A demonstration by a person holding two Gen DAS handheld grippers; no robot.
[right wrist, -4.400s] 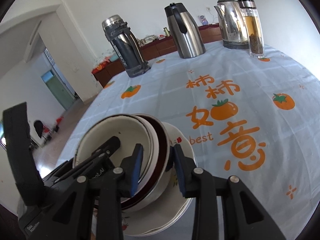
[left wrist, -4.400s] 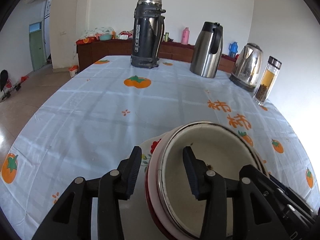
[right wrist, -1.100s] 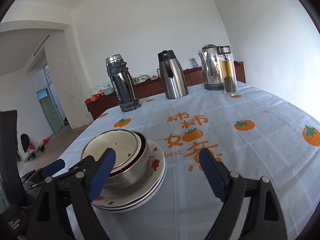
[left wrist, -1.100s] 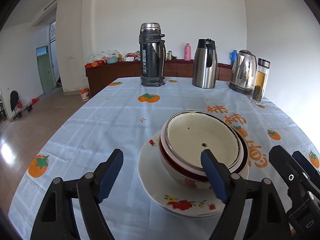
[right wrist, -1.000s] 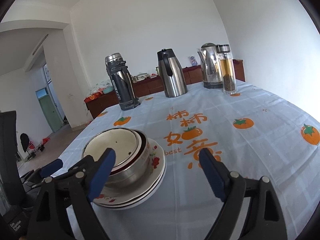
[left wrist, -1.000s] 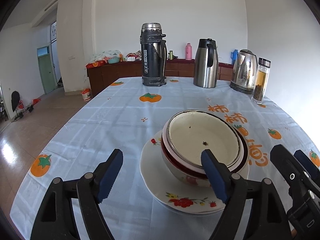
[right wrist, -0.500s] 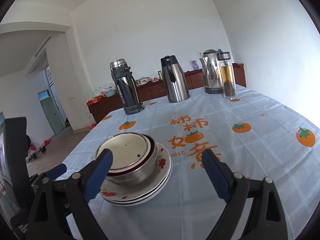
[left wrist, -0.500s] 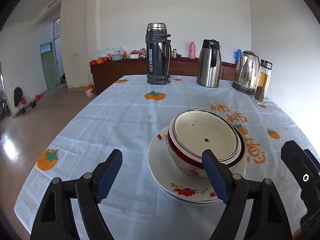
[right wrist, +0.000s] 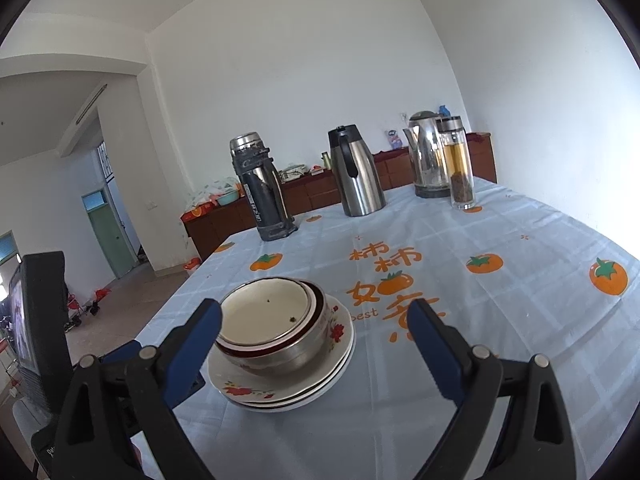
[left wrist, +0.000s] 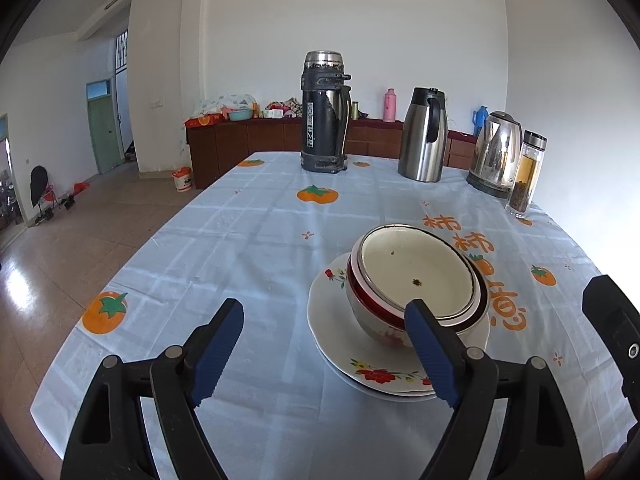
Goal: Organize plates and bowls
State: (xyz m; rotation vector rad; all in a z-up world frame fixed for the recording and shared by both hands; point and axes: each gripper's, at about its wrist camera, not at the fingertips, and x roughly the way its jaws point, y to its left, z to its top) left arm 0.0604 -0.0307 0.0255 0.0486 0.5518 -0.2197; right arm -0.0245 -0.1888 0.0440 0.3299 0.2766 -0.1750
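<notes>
Several nested bowls [left wrist: 416,272] sit on a small pile of flowered plates [left wrist: 324,312] on the blue tablecloth with orange fruit prints. The top bowl is cream inside with a few dark crumbs. My left gripper [left wrist: 324,348] stands open just short of the stack, its right finger [left wrist: 430,352] in front of the bowls' near side without touching. From the right wrist view the bowls [right wrist: 268,312] and plates [right wrist: 340,348] lie ahead and left. My right gripper [right wrist: 314,332] is open and empty, drawn back from them. The left gripper's blue pad [right wrist: 124,350] shows at lower left.
At the table's far end stand a black thermos [left wrist: 325,120], a steel jug [left wrist: 424,140], a kettle [left wrist: 496,156] and a glass tea bottle [left wrist: 526,176]. The table's left edge [left wrist: 132,264] drops to a tiled floor. A brown sideboard [left wrist: 248,140] lines the back wall.
Both grippers, earlier closed around the bowls' rims, are now open and have drawn back and up; the stack looks smaller and farther. The stack itself has not moved.
</notes>
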